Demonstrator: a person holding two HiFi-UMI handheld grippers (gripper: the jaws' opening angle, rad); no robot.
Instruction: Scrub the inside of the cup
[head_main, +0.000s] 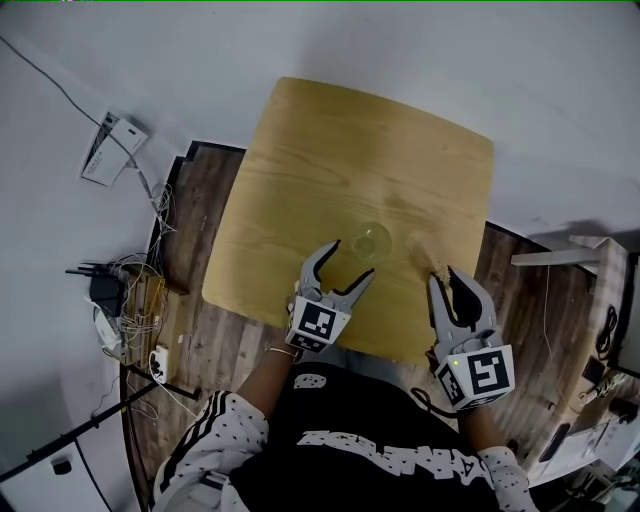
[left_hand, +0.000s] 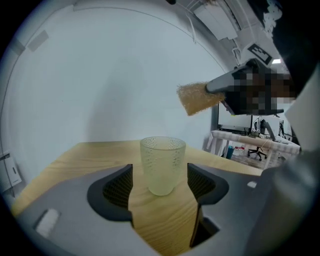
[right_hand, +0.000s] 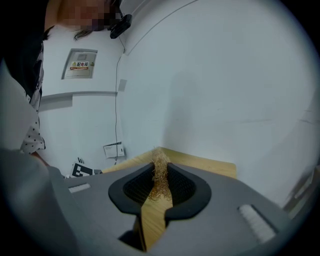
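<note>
Facing the mid-table cup (head_main: 372, 240), left gripper (head_main: 350, 260) stands spread; right gripper (head_main: 442, 277) pinches scrubber (right_hand: 159, 176).

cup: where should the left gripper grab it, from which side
Grip the cup across its side walls at mid-height, coming level from the near side, where the open left gripper faces it. It stands upright and tapers slightly; that leaves the mouth free for the scrubber.

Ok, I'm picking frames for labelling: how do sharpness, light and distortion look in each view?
Head view: even light, wide-angle curve, the clear cup faint against the table. Left gripper view: fisheye with dark corners, cup sharp. Right gripper view: same fisheye, scrubber fibres crisp, no glare.
</note>
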